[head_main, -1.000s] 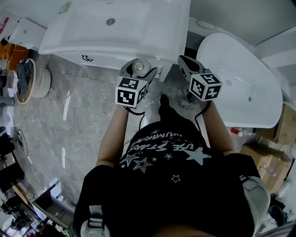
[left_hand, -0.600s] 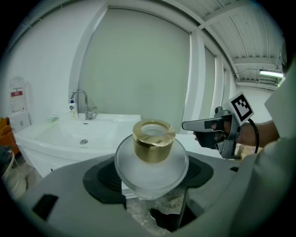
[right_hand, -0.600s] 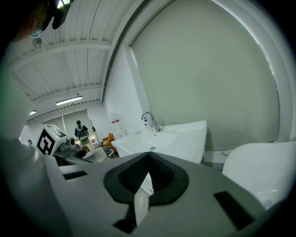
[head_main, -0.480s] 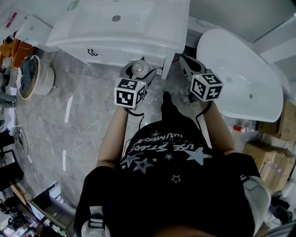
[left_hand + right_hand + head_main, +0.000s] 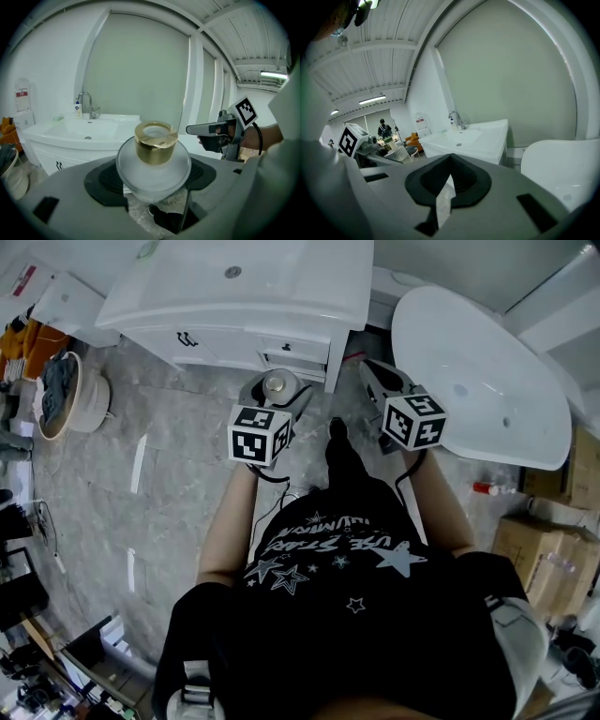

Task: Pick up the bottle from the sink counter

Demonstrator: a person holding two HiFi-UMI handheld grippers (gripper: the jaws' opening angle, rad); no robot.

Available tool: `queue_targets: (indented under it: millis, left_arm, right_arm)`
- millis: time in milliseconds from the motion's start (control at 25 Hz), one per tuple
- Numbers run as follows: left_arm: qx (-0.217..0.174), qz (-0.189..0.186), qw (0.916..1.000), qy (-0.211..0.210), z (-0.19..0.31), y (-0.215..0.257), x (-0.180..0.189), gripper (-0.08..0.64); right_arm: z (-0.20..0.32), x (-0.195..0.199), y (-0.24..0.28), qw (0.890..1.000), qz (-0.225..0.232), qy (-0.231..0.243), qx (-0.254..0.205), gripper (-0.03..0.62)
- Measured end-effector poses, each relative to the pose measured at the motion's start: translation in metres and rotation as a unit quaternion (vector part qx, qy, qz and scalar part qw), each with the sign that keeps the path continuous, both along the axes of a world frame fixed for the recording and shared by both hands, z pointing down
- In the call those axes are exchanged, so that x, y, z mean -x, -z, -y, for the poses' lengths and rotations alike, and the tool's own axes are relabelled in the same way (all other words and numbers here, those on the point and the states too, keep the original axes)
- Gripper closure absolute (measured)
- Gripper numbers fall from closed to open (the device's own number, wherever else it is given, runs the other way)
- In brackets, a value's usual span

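Frosted glass with a gold cap (image 5: 155,142): that is the bottle (image 5: 153,165), and we hold it in the left gripper (image 5: 279,390). The left gripper view shows its jaws closed against the round body from both sides, the black pads pressed to the glass and the cap standing out beyond them. From the head view we look down on the top of the cap, so the bottle sits roughly upright. It is off the sink surface, in the air just in front of the cabinet (image 5: 234,338), over the grey stone floor (image 5: 169,456).

Just beside it, at about the same height, we hold the right gripper (image 5: 375,369). Its own view shows the jaws drawn together with only a thin slit between the pads, and nothing is caught in them. The two grippers are near each other but apart.

Beyond them stands the white sink (image 5: 319,306), with a chrome tap (image 5: 84,101) at its back edge. To our right lies a white bathtub (image 5: 487,381), close to the right gripper. Our black shirt (image 5: 337,549) with pale stars fills the lower part of the head view. Far to the left a round basket (image 5: 70,399) rests on the floor, well apart from the bottle.
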State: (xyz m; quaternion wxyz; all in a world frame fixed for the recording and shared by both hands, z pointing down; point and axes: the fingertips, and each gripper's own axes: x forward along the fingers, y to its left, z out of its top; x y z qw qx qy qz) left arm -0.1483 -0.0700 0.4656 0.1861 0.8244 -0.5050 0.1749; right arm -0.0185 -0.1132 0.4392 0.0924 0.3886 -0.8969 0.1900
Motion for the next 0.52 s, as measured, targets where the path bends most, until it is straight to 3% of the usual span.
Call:
queue_targets:
  millis: [520]
  left_arm:
    - [0.007,-0.020,0.9996,-0.020,-0.062,0.008,-0.021,0.215]
  right_arm:
    - [-0.071,-0.029,-0.002,1.000,-0.008,-0.023,0.006,0.586]
